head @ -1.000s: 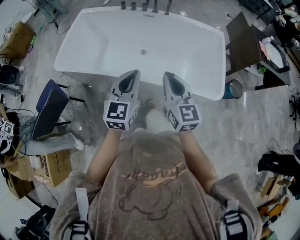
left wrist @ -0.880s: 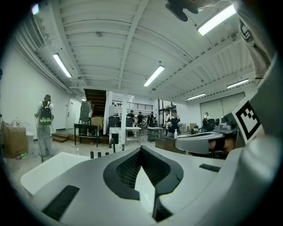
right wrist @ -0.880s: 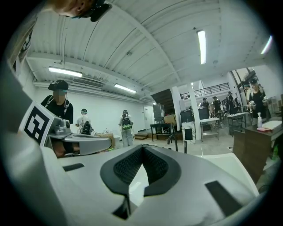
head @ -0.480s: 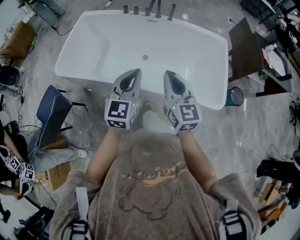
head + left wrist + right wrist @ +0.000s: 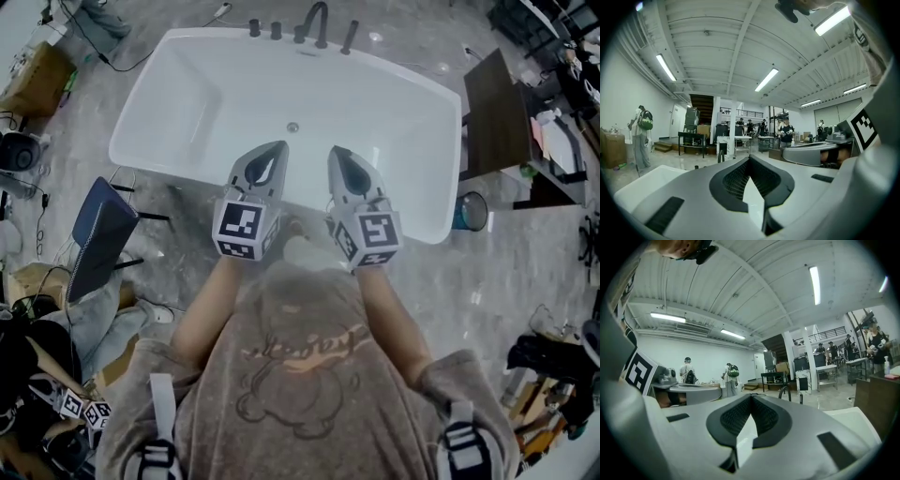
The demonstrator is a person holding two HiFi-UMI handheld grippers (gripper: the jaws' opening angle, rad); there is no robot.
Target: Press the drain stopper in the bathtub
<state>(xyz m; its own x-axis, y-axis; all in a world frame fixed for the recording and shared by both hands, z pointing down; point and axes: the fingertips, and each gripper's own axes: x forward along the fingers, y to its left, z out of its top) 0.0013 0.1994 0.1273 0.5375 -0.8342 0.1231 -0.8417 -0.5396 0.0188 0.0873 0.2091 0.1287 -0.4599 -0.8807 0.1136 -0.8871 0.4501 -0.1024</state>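
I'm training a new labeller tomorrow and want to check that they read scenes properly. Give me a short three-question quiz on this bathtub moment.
1. True or false: the right claw grips the drain stopper.
2. On which rim of the bathtub do the taps stand? A) the long rim far from the claws B) the long rim near the claws C) the right end
3. Fill in: the left claw has its jaws ____.

Key: 1 false, the stopper lies in the tub floor with both claws clear of it; 2 A; 3 shut, with nothing between them.
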